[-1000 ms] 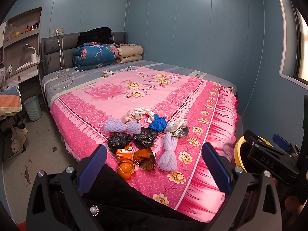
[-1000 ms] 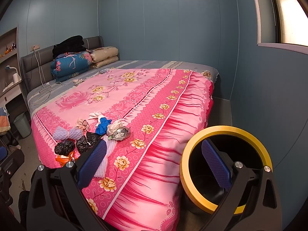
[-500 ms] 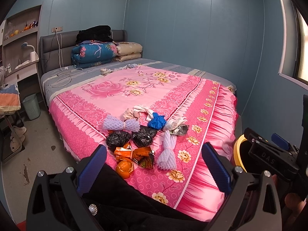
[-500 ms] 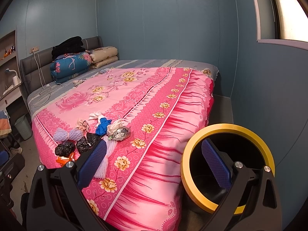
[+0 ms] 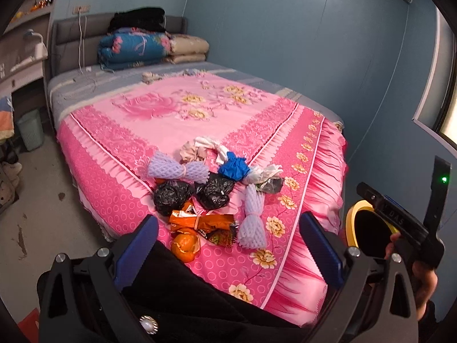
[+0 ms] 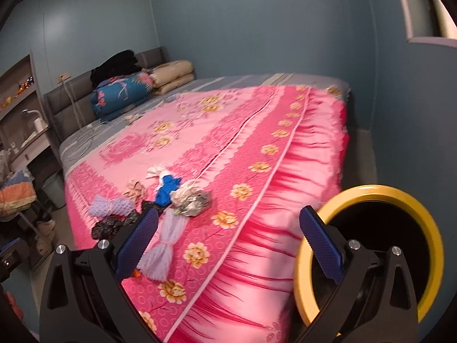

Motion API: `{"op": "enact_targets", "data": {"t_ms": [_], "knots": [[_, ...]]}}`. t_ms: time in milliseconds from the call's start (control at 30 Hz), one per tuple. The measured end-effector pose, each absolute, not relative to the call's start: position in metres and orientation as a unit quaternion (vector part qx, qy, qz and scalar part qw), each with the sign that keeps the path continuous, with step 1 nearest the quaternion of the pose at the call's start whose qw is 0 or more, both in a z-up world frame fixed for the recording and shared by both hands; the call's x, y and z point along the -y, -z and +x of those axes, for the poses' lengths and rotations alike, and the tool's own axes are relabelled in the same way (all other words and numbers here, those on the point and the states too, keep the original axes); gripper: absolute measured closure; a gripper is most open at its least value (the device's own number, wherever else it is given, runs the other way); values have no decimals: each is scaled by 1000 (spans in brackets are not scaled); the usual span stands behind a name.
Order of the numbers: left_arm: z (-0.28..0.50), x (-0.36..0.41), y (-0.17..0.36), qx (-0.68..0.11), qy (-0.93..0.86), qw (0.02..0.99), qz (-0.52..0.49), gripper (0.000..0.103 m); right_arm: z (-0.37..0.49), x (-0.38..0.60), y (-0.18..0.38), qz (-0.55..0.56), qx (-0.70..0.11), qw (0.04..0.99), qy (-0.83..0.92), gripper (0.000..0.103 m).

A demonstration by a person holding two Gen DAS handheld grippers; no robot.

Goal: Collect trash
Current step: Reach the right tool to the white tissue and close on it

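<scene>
Both the left gripper (image 5: 228,251) and the right gripper (image 6: 227,241) hung spread wide and empty. The heap of crumpled wrappers, black bags and foam nets (image 5: 211,197) lay near the pink floral bedspread's (image 5: 177,120) foot edge, ahead of the left gripper. The yellow-rimmed black bin (image 6: 380,197) stood beside the bed's corner, behind the right gripper's right finger.

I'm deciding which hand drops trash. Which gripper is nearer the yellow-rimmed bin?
Right. The right gripper is just above the yellow-rimmed bin; the left gripper hangs over the bed's corner.

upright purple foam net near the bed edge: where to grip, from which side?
Grip the purple foam net at its tied, pinched waist, likely from above with the left tongs open across it. It lies flat on the bedspread; both flared ends are wide and squashy.
</scene>
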State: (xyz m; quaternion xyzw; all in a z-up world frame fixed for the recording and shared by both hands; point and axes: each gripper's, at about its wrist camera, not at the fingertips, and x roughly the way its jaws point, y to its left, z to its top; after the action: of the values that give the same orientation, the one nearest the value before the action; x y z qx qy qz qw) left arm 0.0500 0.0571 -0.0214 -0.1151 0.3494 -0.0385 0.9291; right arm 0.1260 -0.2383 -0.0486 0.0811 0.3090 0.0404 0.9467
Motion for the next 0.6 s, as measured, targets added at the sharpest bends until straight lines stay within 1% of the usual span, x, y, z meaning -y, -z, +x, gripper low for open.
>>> {"op": "enact_targets", "data": {"t_ms": [133, 233, 333, 367, 500, 600], "knots": [[68, -87, 40, -393, 28, 911, -123, 8, 168, 238, 62, 109, -376, 917, -70, 8], [81, -99, 60, -432, 26, 894, -117, 8, 191, 228, 72, 86, -406, 907, -76, 8], [93, -103, 82, -468, 38, 875, -114, 8, 213, 221, 83, 97, -436, 890, -93, 8], [95, -102, 87, -472, 41, 874, -110, 8, 225, 218, 89, 105, -457, 878, -100, 8], [112, -99, 104, -487, 46, 866, -105, 8, 258, 207, 99, 110, -488, 857, -121, 8], [125, -106, 115, -493, 40, 859, -133, 8, 283, 202, 103, 120, -503, 847, -123, 8]]}}
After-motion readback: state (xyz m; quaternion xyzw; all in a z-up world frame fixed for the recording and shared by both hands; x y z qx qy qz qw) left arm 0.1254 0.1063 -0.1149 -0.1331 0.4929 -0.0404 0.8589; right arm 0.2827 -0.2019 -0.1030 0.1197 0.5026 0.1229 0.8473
